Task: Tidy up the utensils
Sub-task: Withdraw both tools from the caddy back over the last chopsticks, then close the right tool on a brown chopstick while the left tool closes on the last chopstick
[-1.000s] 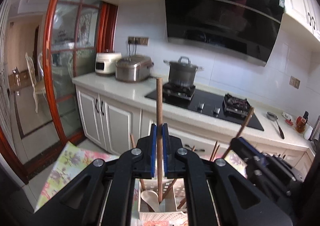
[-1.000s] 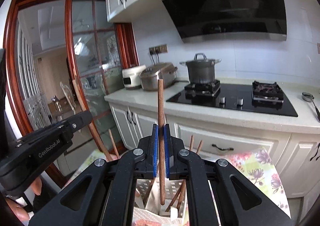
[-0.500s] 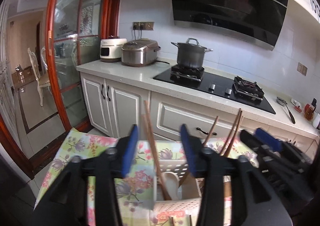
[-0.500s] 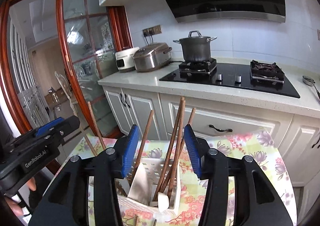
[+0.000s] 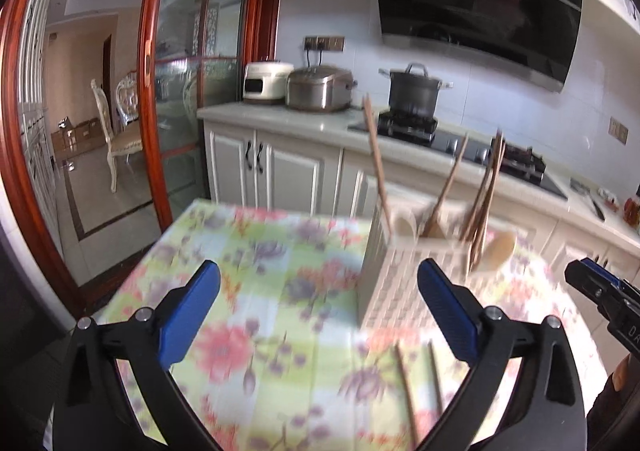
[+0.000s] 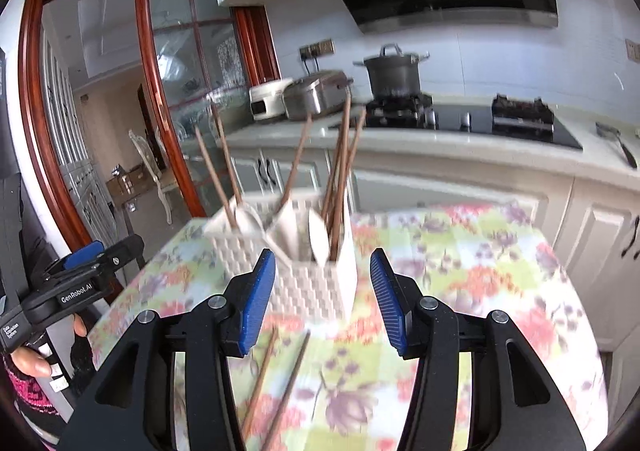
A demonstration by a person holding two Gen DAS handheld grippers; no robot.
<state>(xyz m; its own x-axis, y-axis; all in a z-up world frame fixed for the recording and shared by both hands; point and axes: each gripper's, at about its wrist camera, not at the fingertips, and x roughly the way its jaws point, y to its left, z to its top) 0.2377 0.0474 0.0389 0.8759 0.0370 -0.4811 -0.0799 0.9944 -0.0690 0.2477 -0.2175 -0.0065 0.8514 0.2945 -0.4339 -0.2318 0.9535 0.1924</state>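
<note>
Where cabinets stand, floral tablecloth (image 5: 256, 283).

Left wrist view: looks forward and slightly down between its own fingers (image 5: 188, 309), from the left of the white utensil basket (image 5: 394, 283), close above the floral surface (image 5: 256, 291).
Right wrist view: faces the basket (image 6: 316, 291) head-on, nearer.
Shared: basket, surface, stove counter (image 6: 440, 139) behind.

Black hand-held gripper (image 6: 322, 299), blue ribbed pads (image 6: 259, 303), silver screws, pink sleeve (image 6: 22, 387).
</note>
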